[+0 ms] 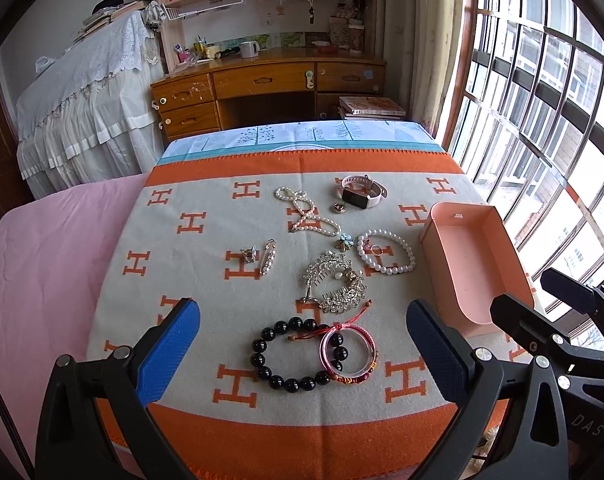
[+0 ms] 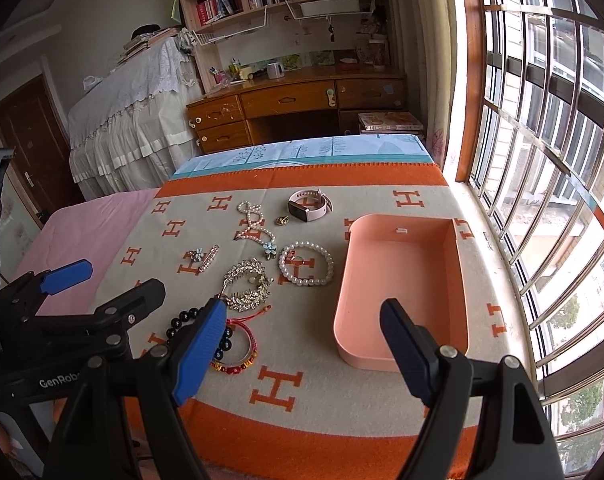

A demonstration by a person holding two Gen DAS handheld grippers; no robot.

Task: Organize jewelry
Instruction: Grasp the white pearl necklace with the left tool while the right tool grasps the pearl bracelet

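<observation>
Hovering both grippers wide open and empty over the blanket (image 1: 206, 280), nothing is lying in the pink tray (image 2: 458, 276) yet.

I am seeing the black bead bracelet (image 1: 292, 354) lying dead ahead between the left gripper (image 1: 302, 354) fingers, its ring flat, overlapping the pink bangle (image 1: 348, 354) on its right. The right gripper (image 2: 300, 344) is sitting nearer the tray, so I am judging left picks, though depth is probably unreliable through this fisheye.
</observation>
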